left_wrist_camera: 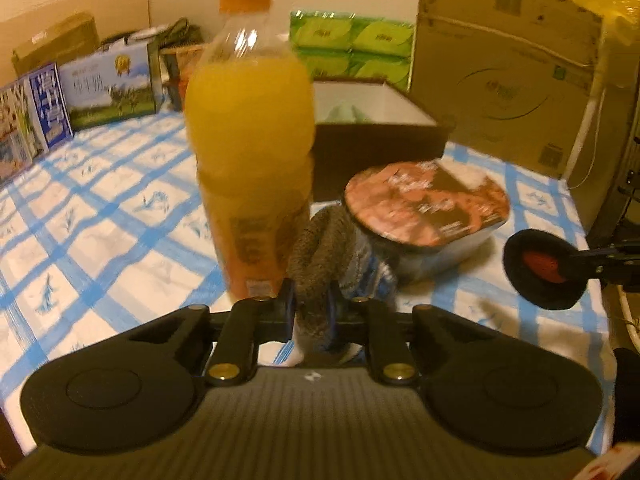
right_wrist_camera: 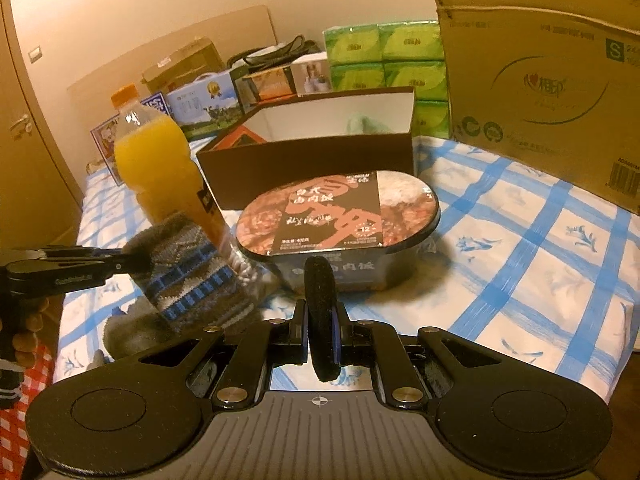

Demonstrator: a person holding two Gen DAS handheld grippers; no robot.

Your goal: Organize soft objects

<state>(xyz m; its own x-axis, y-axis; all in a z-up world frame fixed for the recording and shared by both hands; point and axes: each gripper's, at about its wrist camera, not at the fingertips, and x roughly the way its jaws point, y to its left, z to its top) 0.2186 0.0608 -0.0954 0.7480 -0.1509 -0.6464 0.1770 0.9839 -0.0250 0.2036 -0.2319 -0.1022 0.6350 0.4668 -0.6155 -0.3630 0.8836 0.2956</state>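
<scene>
My left gripper (left_wrist_camera: 311, 308) is shut on a grey and blue patterned knit sock (left_wrist_camera: 320, 248), held above the bed; the sock also shows in the right wrist view (right_wrist_camera: 188, 272), hanging from the left gripper's fingers (right_wrist_camera: 120, 260). My right gripper (right_wrist_camera: 322, 320) is shut on a round black pad with a red centre (right_wrist_camera: 320, 304); the pad also shows in the left wrist view (left_wrist_camera: 542, 270) at the right. An open dark box with white inside (right_wrist_camera: 312, 148) stands behind, with something pale green in it (right_wrist_camera: 362, 122).
An orange juice bottle (left_wrist_camera: 250, 132) and a sealed rice meal tub (right_wrist_camera: 340, 220) stand on the blue checked bedsheet (right_wrist_camera: 520, 264) in front of the box. Large cardboard cartons (right_wrist_camera: 540, 80), green tissue packs (right_wrist_camera: 384, 60) and milk boxes (left_wrist_camera: 108, 88) line the back.
</scene>
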